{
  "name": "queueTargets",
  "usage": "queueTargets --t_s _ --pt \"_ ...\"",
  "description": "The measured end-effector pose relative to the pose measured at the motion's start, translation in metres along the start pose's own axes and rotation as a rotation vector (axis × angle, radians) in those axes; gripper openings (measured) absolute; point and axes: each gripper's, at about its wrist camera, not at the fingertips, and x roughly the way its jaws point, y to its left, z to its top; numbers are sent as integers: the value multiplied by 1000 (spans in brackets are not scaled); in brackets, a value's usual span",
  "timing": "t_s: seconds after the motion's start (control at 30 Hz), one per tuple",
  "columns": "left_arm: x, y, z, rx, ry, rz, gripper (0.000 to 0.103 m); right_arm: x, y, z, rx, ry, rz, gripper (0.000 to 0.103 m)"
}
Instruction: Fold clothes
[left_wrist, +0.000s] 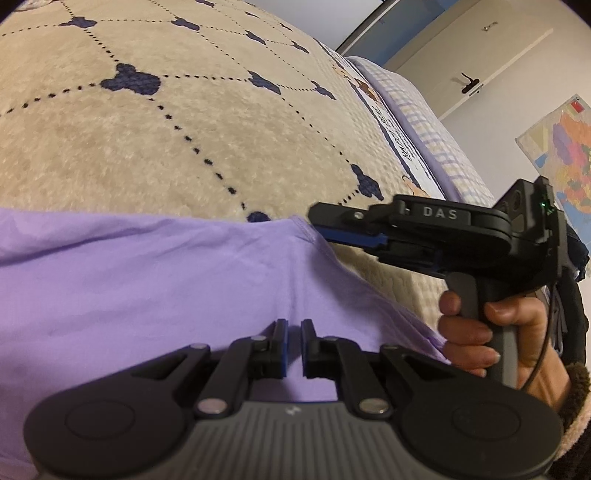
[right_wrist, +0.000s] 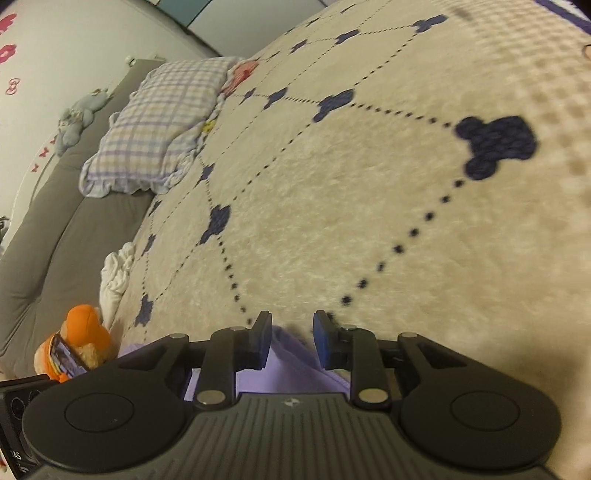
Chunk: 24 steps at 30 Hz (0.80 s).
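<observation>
A lilac garment (left_wrist: 147, 288) lies spread on a beige fleece blanket (left_wrist: 184, 129) with dark blue motifs. My left gripper (left_wrist: 294, 341) sits low over the cloth with its jaws nearly together, and a crease runs up into the narrow slit between them. A hand (left_wrist: 480, 339) holds my right gripper (left_wrist: 320, 226) at the garment's right hem, tips at the edge. In the right wrist view the right gripper (right_wrist: 291, 339) has its jaws apart, and a raised fold of the lilac garment (right_wrist: 280, 373) stands between them without the pads pressing on it.
The blanket (right_wrist: 369, 203) stretches far ahead. A plaid pillow (right_wrist: 159, 122) lies at its far end beside a grey padded headboard (right_wrist: 55, 221). A crumpled white cloth (right_wrist: 114, 273) and an orange plush toy (right_wrist: 85, 332) sit at the left edge. A map (left_wrist: 561, 147) hangs on the wall.
</observation>
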Motion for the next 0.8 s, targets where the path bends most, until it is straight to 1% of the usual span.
queueTargets --t_s 0.03,0.17,0.37,0.5,0.63,0.8 --pt "0 -1 0 -1 -1 2 7 -6 -2 0 5 -11 -7 29" --pt "-1 -8 1 6 -10 5 9 -33 -16 -6 43 -58 10 29" --pt "4 -22 0 46 -5 2 11 -76 -38 -25 -31 -67 -21 29" --pt "10 -31 -3 77 1 -7 18 -103 -51 -34 -90 -63 -55 29" --pt "13 -40 -5 105 4 -19 29 -128 -57 -36 -110 -87 -63 29" --pt "11 -50 -10 147 1 -33 31 -151 -56 -43 -155 -79 -65 29"
